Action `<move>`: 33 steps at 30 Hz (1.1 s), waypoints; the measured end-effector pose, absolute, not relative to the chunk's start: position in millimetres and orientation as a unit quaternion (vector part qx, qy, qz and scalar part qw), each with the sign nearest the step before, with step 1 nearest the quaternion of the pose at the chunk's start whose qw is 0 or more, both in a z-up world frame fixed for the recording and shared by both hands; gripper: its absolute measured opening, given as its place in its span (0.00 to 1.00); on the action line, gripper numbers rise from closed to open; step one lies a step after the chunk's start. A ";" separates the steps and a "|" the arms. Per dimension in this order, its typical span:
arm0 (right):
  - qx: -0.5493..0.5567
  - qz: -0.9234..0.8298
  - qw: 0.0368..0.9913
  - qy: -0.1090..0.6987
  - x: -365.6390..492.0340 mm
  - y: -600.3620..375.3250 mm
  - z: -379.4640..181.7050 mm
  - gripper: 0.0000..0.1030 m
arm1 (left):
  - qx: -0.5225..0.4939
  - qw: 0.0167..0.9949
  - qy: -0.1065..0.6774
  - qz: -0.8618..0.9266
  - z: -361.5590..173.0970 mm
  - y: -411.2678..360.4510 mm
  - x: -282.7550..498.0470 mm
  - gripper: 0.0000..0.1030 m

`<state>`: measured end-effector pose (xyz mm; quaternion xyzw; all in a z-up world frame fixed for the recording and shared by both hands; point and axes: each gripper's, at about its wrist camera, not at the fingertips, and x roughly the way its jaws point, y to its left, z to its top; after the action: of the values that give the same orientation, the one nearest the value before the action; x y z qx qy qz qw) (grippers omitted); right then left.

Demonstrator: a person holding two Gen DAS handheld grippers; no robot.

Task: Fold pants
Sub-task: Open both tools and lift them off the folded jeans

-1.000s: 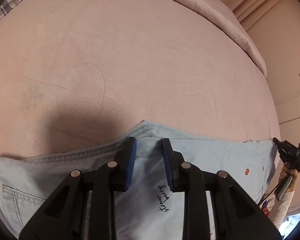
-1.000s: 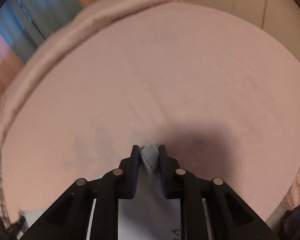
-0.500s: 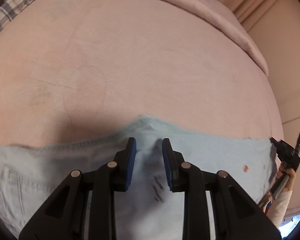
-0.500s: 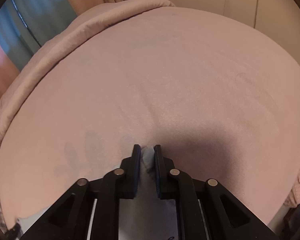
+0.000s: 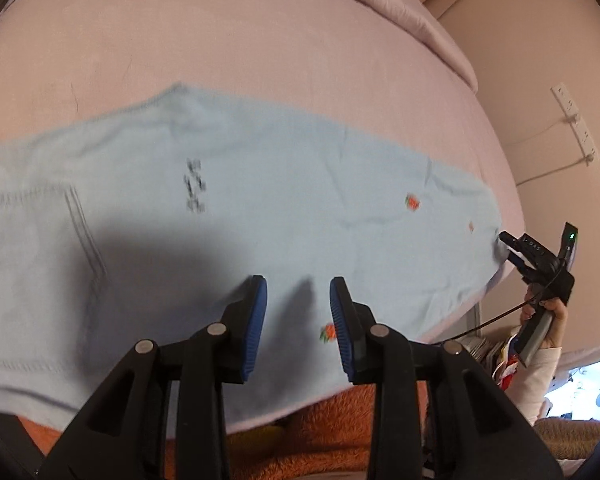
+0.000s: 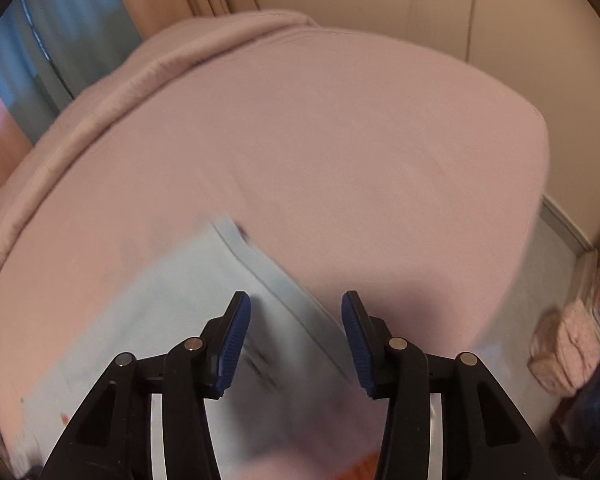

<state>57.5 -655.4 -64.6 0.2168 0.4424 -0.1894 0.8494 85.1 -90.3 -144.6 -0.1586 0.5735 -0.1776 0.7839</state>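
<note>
Two grippers: both are seen above one pair of pale blue pants (image 5: 260, 208) spread flat on a pink bedsheet (image 5: 260, 40).
Left gripper (image 5: 298, 292): its jaws have just been opening a little; the blue pads stand apart with only air between them, and nothing is gripped.
Pants under left gripper: the cloth lies flat below and ahead of the fingers, not touched by the pads (image 5: 256, 320); a small orange-red motif (image 5: 327, 332) is seen just inside the right-hand pad.
Right gripper (image 6: 296, 308): its jaws have just been opening widely; the pads are well apart and no cloth is pressed between them.
Pants under right gripper: the hem end (image 6: 228, 264) lies released on the sheet, running from between the fingers up and to the left; its corner is ahead of the left-hand pad.
Right gripper in left view (image 5: 512, 252): it is seen at the far right end of the pants, just at the cloth's edge, held by a hand (image 5: 548, 312) in a pale sleeve.
Pants layout: a stitched back pocket (image 5: 32, 264) is at the left, blurred dark lettering (image 5: 195, 186) near the middle, two more small motifs toward the right end.
Near edge: an orange fleecy fabric (image 5: 320, 432) is seen below the bed's edge.
</note>
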 end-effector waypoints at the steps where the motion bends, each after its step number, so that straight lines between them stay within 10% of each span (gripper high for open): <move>1: 0.214 -0.189 0.846 0.450 52.1 -656.5 -68.9 0.45 | -0.152 0.781 0.581 -0.172 -151.8 -93.3 82.4 0.31; 7: 0.181 -0.204 0.854 0.443 48.0 -655.5 -70.7 0.14 | -0.168 0.785 0.576 -0.155 -161.6 -92.8 82.8 0.31; 22: 0.240 -0.190 0.854 0.421 36.9 -675.8 -86.7 0.12 | -0.185 0.795 0.557 -0.150 -161.3 -88.8 67.3 0.32; 28: 0.270 -0.182 0.858 0.398 11.8 -678.0 -81.7 0.52 | -0.204 0.798 0.547 -0.149 -162.3 -84.8 63.9 0.33; 33: 0.314 -0.131 0.855 0.390 -0.7 -669.9 -86.7 0.52 | -0.224 0.795 0.542 -0.153 -156.0 -85.3 58.4 0.55</move>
<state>-0.7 -669.9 -86.7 0.3142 0.3903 -0.1315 0.8554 58.4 -85.3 -156.0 -0.2241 0.5422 -0.1531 0.7952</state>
